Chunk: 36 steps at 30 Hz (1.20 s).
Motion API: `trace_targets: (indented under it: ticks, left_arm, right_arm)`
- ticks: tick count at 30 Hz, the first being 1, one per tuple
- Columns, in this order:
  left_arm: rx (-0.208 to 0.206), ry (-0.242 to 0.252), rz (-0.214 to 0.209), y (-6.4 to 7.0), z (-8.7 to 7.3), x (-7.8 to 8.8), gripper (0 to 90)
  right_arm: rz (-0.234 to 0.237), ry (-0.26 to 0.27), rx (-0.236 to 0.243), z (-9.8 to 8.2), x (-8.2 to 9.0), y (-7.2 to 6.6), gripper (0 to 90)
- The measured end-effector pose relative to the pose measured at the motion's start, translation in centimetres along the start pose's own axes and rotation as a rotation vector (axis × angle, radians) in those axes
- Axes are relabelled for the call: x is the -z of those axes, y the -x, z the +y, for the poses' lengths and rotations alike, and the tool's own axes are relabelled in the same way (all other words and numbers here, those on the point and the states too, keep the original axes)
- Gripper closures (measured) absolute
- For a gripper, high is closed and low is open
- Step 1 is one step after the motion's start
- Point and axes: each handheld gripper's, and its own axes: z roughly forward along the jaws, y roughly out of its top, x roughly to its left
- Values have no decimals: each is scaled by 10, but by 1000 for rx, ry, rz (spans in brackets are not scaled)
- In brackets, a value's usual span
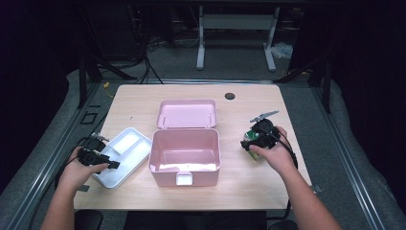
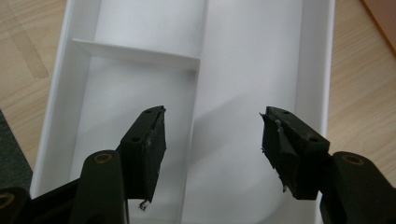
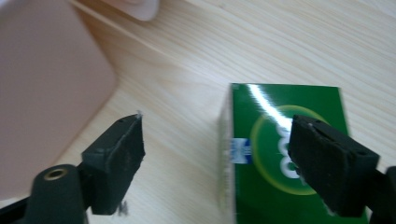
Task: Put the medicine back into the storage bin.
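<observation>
An open pink box [image 1: 184,165] stands mid-table with its lid [image 1: 186,113] folded back. A white divided tray [image 1: 125,155] lies to its left. My left gripper [image 1: 111,165] hovers over the tray's near end; in the left gripper view it [image 2: 213,114] is open above the tray [image 2: 252,70], with nothing between its pads. To the right of the pink box my right gripper [image 1: 247,143] is over a green carton [image 1: 249,136]. In the right gripper view it [image 3: 218,120] stands open, and the green carton [image 3: 268,140] lies flat on the wood below its right jaw.
The pink box's wall [image 3: 46,93] is close on the left in the right gripper view. A dark round hole [image 1: 230,96] marks the table's far edge. Bare wood lies in front of the box and at the far left of the table [image 1: 134,103].
</observation>
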Motion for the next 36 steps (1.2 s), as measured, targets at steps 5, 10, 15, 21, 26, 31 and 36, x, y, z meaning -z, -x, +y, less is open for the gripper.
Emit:
trace_targets:
  ticks: [5, 10, 15, 21, 26, 31, 36]
  left_arm:
    - [75, 15, 0, -2, -1, 3, 392]
    - [59, 13, 14, -3, 1, 5, 310]
    - [58, 12, 20, -2, 1, 4, 269]
    - [61, 9, 16, -2, 1, 4, 270]
    - [58, 5, 11, -1, 2, 4, 272]
    - [56, 2, 10, -1, 1, 4, 274]
    - [54, -1, 11, -1, 1, 3, 274]
  right_arm:
    - [-46, -84, -9, 10, -8, 19, 142]
    - [-38, -142, -16, 17, -15, 30, 136]
    - [-24, -201, -10, 22, -22, 35, 123]
    - [-14, -249, -5, 24, -27, 39, 123]
    - [1, -275, -14, 24, -28, 43, 127]
    - [16, -320, 2, 26, -31, 43, 139]
    - [29, -357, 4, 29, -32, 44, 142]
